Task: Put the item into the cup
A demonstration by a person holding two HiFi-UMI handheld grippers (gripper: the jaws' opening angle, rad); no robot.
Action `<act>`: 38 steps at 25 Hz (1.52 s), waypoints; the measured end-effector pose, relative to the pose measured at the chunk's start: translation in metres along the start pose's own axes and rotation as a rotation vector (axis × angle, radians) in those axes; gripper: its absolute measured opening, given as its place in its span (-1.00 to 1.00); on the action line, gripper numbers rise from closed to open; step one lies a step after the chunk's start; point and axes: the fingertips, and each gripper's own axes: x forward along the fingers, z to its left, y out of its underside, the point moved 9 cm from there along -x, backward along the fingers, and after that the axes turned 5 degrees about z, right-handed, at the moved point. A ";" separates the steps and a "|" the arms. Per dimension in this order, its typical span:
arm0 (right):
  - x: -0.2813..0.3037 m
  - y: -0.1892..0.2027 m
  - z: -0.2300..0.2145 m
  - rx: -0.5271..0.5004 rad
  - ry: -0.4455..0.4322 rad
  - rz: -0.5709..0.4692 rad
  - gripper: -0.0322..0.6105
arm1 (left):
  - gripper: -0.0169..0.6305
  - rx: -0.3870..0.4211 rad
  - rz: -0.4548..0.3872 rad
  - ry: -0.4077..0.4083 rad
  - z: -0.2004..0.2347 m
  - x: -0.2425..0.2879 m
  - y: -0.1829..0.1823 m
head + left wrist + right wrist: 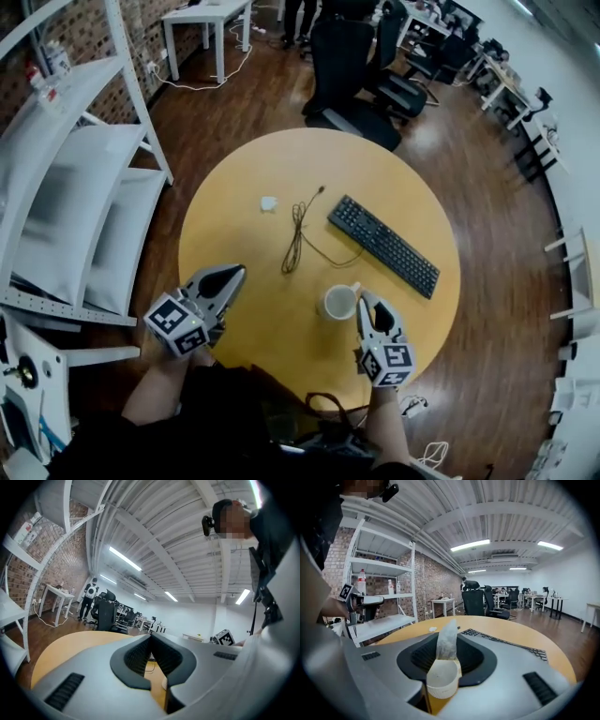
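A white cup [337, 303] stands near the front of the round yellow table [244, 187]. My right gripper [366, 305] sits just to the cup's right, at its rim. In the right gripper view this gripper [450, 645] is shut on a pale, see-through sachet [447, 634], which stands upright between the pads. The cup [440, 681] is directly under it. My left gripper [230, 277] hovers at the table's front left, well away from the cup. Its pads meet at the tip and hold nothing [151, 641].
A black keyboard [382, 246] lies to the right behind the cup, with a looped dark cable [298, 234] to its left. A small white scrap [268, 202] lies farther back. White shelving [66, 187] stands to the left of the table and office chairs [352, 56] beyond it.
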 end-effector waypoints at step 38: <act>-0.156 0.056 -0.058 0.276 0.314 -0.309 -0.82 | -0.96 0.034 0.022 0.056 -0.015 0.007 0.000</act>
